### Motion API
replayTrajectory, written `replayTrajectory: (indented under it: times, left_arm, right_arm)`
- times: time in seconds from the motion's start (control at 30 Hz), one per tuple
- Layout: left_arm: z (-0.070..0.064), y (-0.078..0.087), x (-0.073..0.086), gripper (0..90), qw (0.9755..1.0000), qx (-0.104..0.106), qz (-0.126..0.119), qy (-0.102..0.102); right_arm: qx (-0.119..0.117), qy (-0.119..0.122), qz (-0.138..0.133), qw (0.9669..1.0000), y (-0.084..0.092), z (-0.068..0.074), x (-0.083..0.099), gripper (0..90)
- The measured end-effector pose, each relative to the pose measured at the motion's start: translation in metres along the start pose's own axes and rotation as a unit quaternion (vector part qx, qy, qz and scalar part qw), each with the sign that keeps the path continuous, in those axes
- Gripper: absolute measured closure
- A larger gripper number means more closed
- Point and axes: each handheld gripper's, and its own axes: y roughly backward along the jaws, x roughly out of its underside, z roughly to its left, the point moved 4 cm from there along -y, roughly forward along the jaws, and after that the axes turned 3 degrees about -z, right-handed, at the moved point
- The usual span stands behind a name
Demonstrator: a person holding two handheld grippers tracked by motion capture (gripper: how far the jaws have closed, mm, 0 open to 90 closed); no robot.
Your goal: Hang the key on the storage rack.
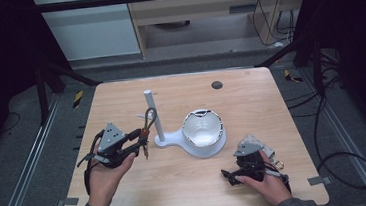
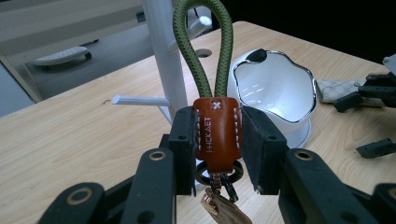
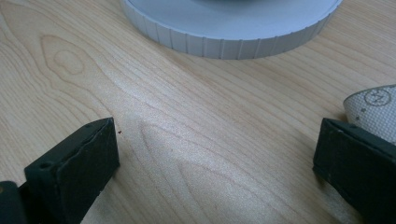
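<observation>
The left gripper (image 2: 217,140) has its jaws clamped on the brown leather tab of a keychain (image 2: 217,133), pads pressing it from both sides; the green cord loop stands upright above the tab, and a metal ring with small clips hangs below it. In the high view the left gripper (image 1: 141,136) holds the keychain (image 1: 147,126) above the tabletop, just left of the white stand's (image 1: 155,120) upright post — the loop close beside the post, though whether they touch cannot be told.

The right gripper (image 3: 215,158) rests low over the bare wood with its jaws wide apart, nothing between them (a patterned pouch (image 3: 373,109) lies just beside one jaw). In the high view the right gripper (image 1: 234,171) sits near the table's front right, the pouch (image 1: 255,144) against it.

The stand's base widens into a white bowl (image 1: 202,129) with a shiny rim, mid-table. The light wooden tabletop (image 1: 250,92) has a dark round grommet (image 1: 216,85) near its far edge — beyond it, grey floor, cables and dark framing.
</observation>
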Motion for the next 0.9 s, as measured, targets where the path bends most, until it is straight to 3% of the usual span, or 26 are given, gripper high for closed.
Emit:
replayTrajectory:
  times: [0.9]
  left_arm:
    - [0.010, -0.038, 0.018, 66.0, 0.9992, -0.012, 0.029, 0.026]
  right_arm:
    - [0.000, 0.000, -0.001, 1.0000, 0.000, 0.000, 0.000, 0.2]
